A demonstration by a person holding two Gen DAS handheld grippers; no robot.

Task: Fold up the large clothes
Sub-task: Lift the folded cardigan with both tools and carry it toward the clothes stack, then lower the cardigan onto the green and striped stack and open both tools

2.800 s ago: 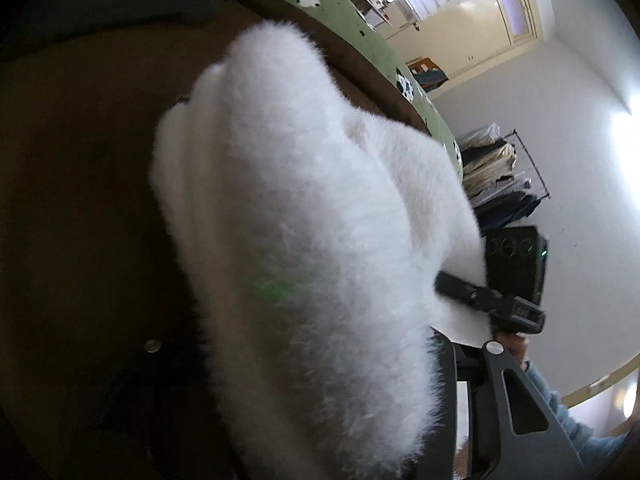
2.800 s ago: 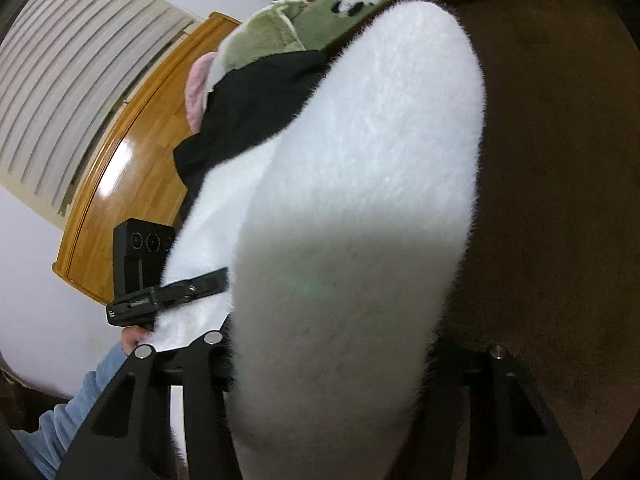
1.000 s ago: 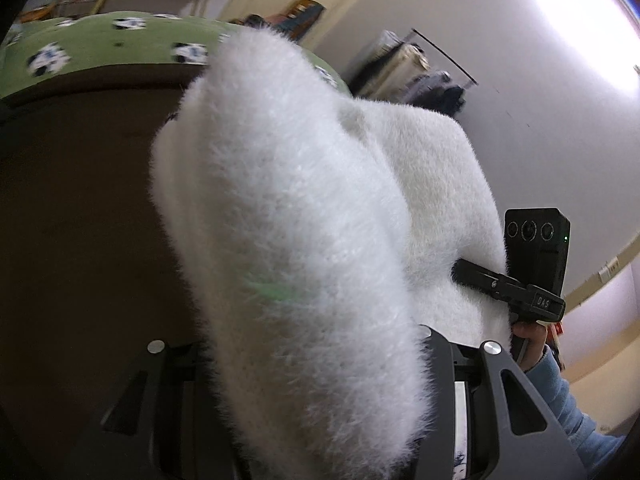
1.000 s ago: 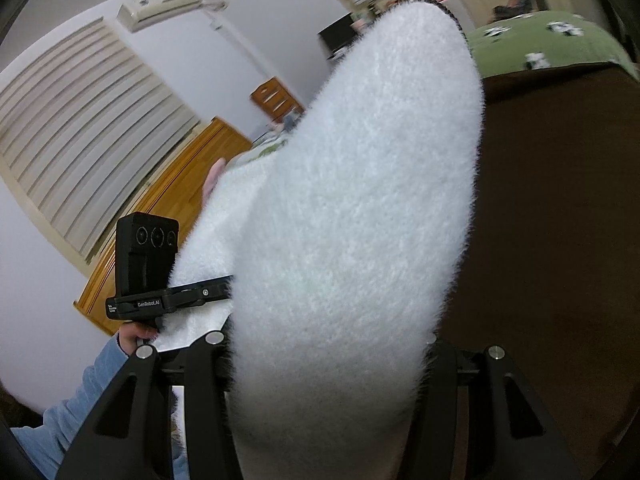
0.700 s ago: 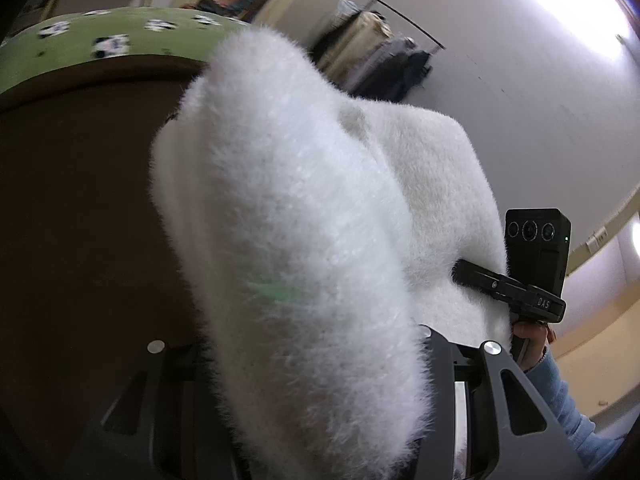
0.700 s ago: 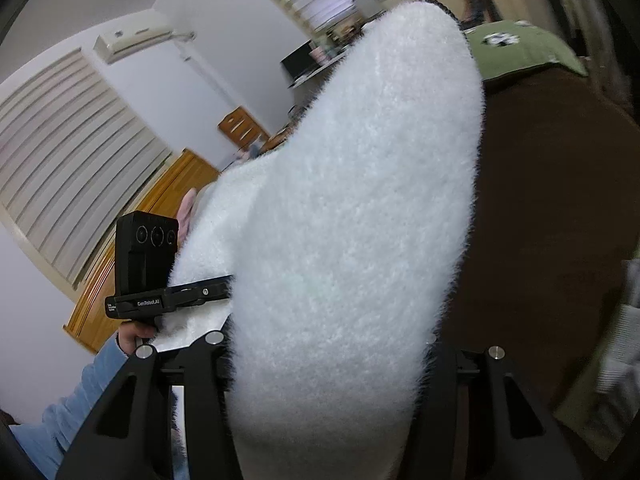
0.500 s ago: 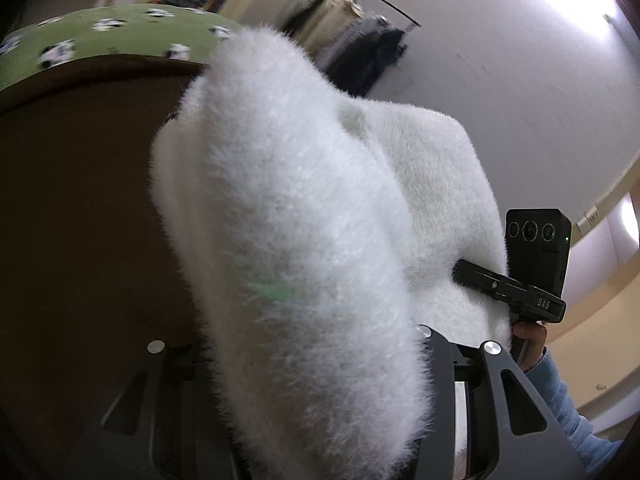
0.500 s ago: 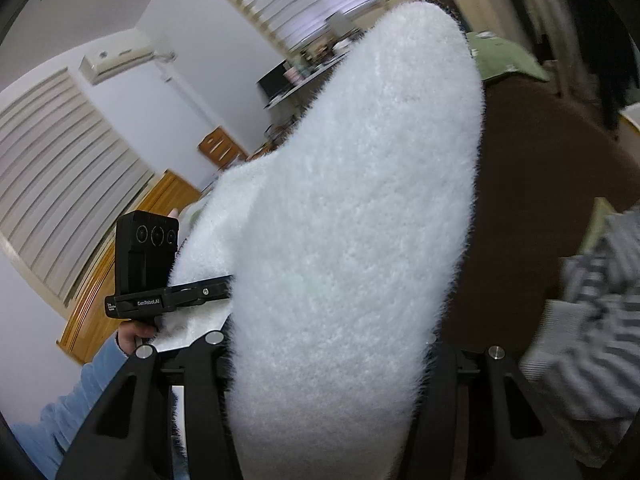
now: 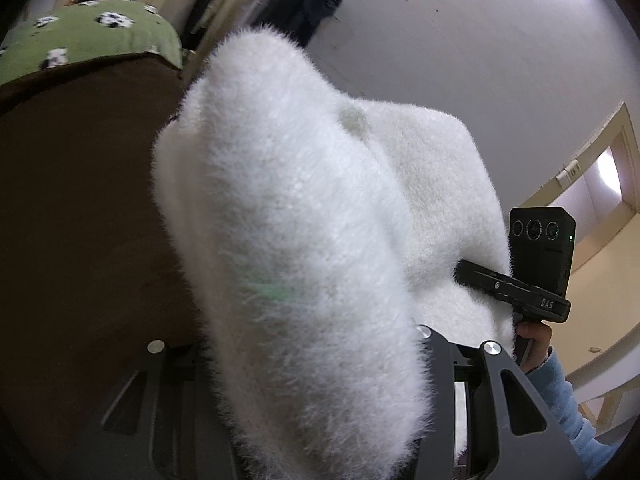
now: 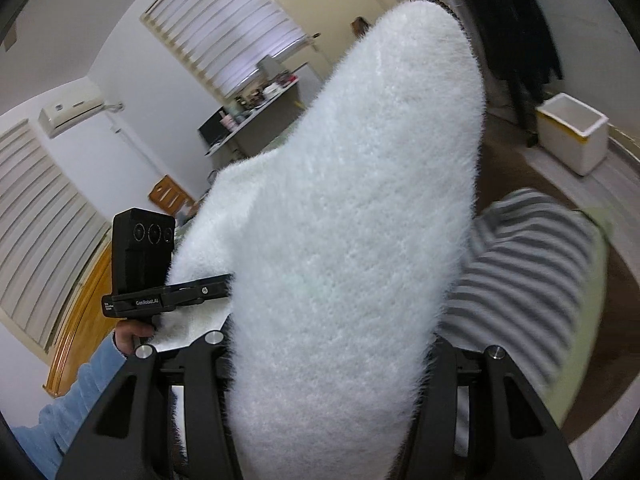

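Left gripper point(image 9: 304, 360): jaws closed on a thick bunch of the white fluffy garment point(image 9: 288, 240), pile spilling over both fingers. Right gripper point(image 10: 332, 364): same, clamped on the other end of the garment, which bulges up between the fingers. The garment hangs lifted between the two tools, clear of the surface.

Risks, judged from this:
- Each bite is on a bulky, slippery bunch; the pile could creep out of the jaws if the carry is jerky, and one end would drop.
- The fabric blocks most of both lenses, so the landing spot is poorly seen (a misplaced lay-down seems the likeliest fault).
- Slack between the tools could let the middle sag and crease the fold.
- The striped garment point(image 10: 528, 280) lies near right of the right gripper; the white one could land on it or drag it.

Surface: dark brown cover point(image 9: 80, 200) to the left, green patterned bedding point(image 9: 92, 32) at its far edge. Room: hanging dark clothes point(image 10: 516, 20) far right, white box point(image 10: 572, 132) on the floor, slatted blinds point(image 10: 224, 28), wall air conditioner point(image 10: 72, 106), shelf with small items.
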